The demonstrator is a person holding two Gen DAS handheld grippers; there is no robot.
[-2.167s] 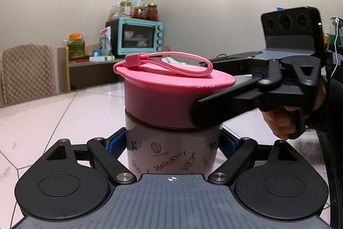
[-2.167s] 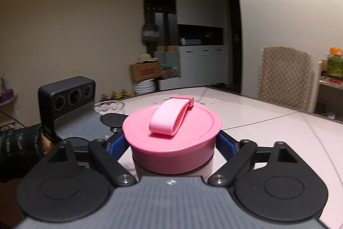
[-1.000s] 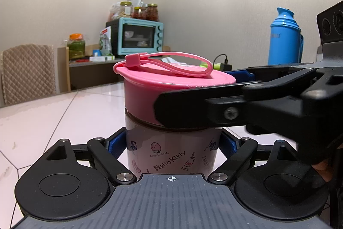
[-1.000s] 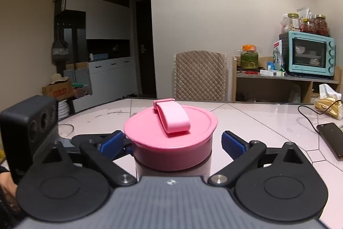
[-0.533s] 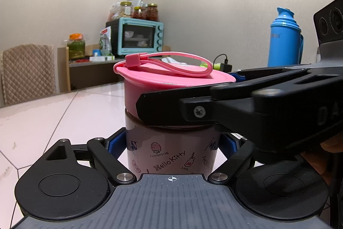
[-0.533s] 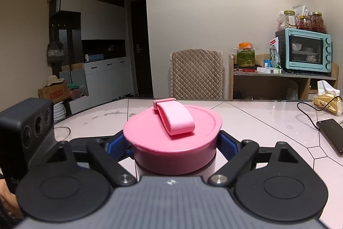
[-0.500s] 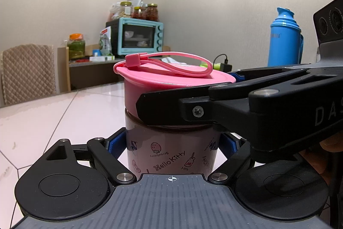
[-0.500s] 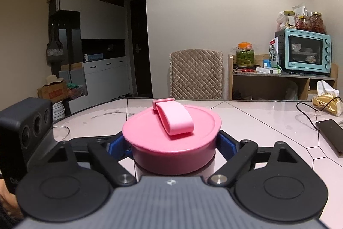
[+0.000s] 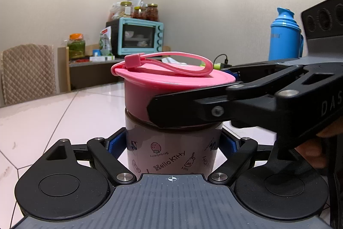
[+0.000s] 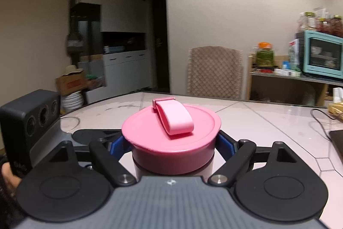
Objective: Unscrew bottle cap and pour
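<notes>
A Hello Kitty bottle (image 9: pixel 171 153) stands upright on the white tiled table (image 9: pixel 53 119). Its wide pink cap (image 9: pixel 150 89) with a pink strap loop sits on top. My left gripper (image 9: pixel 173 143) is shut on the bottle's body, blue pads on both sides. My right gripper (image 10: pixel 172 143) is shut on the pink cap (image 10: pixel 171 132); in the left wrist view it reaches in from the right (image 9: pixel 246 108) and its near finger crosses the cap's side. The left gripper's body shows in the right wrist view (image 10: pixel 32 121).
A blue thermos (image 9: pixel 285 35) stands at the back right. A teal toaster oven (image 9: pixel 139 38) with jars on top sits on a shelf behind. A quilted chair (image 10: pixel 214 72) stands at the table's far side. A dark phone with a cable (image 10: pixel 336 143) lies at the right.
My right gripper opened, swung around the cap and closed on it again, and has now turned back leftward while shut on it. The left gripper and bottle have stayed still.
</notes>
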